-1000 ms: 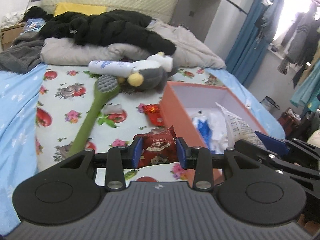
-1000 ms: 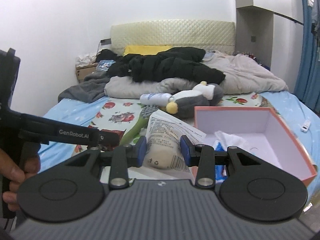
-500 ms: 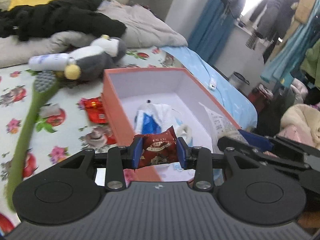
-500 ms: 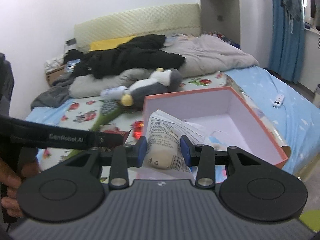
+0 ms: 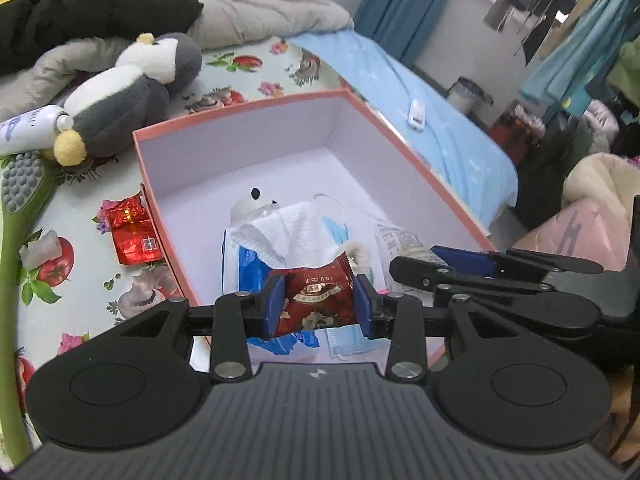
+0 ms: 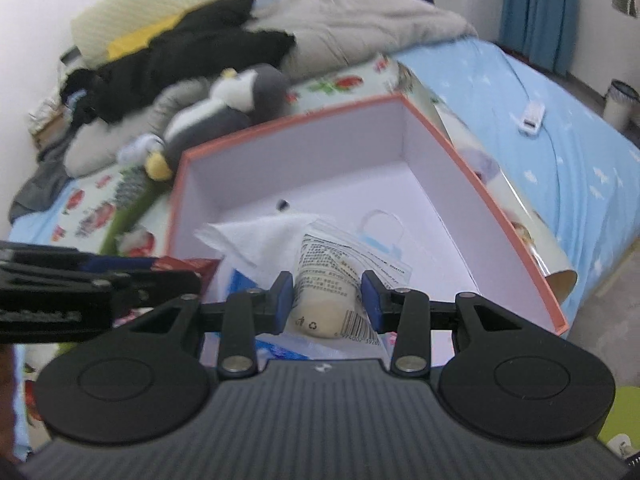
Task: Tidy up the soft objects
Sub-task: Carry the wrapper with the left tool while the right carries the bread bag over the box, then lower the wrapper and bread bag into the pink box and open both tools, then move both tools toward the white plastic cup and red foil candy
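An open orange box (image 5: 248, 110) with a white inside (image 6: 312, 178) stands on the bed. It holds tissues (image 5: 298, 230), a blue face mask (image 5: 352, 342) and blue packs. My left gripper (image 5: 319, 300) is shut on a dark red snack packet (image 5: 318, 298), held over the box's near end. My right gripper (image 6: 327, 298) is shut on a clear printed packet with a pale bun (image 6: 326, 300), also over the box's near end. The right gripper shows in the left wrist view (image 5: 460, 266), just right of the left one.
A grey and white plush penguin (image 5: 132, 92) lies behind the box, beside a white tube (image 5: 24, 128). A green brush (image 5: 20, 216) and a red foil packet (image 5: 130, 230) lie left of the box. Dark clothes and a grey quilt (image 6: 340, 28) lie further back. The bed edge is on the right.
Both grippers have moved forward and right with their packets, from beside the box to over its near end. The views now look down into the box.
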A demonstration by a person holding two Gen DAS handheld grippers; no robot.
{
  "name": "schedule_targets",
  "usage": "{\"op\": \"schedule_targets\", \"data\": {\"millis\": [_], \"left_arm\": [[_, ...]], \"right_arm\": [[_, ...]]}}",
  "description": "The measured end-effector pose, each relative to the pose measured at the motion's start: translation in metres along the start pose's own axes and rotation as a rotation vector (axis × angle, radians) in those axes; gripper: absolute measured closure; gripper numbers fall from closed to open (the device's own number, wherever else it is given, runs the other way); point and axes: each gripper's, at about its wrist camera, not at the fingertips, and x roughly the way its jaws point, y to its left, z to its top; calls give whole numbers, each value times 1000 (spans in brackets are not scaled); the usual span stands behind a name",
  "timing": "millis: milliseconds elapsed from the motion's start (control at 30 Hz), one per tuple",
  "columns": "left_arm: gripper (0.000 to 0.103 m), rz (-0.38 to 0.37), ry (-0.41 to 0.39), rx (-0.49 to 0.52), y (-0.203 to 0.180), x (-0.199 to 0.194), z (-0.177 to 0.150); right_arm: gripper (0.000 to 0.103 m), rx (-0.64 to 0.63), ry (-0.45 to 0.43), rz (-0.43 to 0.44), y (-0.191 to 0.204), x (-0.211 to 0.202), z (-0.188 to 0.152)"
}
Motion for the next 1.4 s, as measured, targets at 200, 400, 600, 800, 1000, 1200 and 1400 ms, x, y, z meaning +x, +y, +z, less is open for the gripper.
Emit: {"op": "schedule_targets", "data": {"millis": [200, 400, 600, 800, 1000, 1200, 1400], "left_arm": [[46, 33, 40, 16, -1, 17, 7], [45, 40, 21, 34, -1, 15, -1], [45, 34, -42, 50, -2, -6, -16], [45, 83, -138, 102, -8, -40, -45], [45, 78, -228, 66, -11, -76, -75], [45, 92, -300, 51, -16, -112, -104], [45, 86, -356, 8, -16, -152, -142]], "right_arm": [[55, -18, 52, -17, -9, 17, 1], [43, -27, 50, -43, -13, 16, -3], [43, -31, -21, -29, -9, -4, -12], [43, -39, -111, 3, 4, -37, -31], [43, -44, -181, 25, 18, -64, -53], [43, -57, -220, 30, 26, -89, -76], [43, -74, -251, 48, 37, -119, -103]]}}
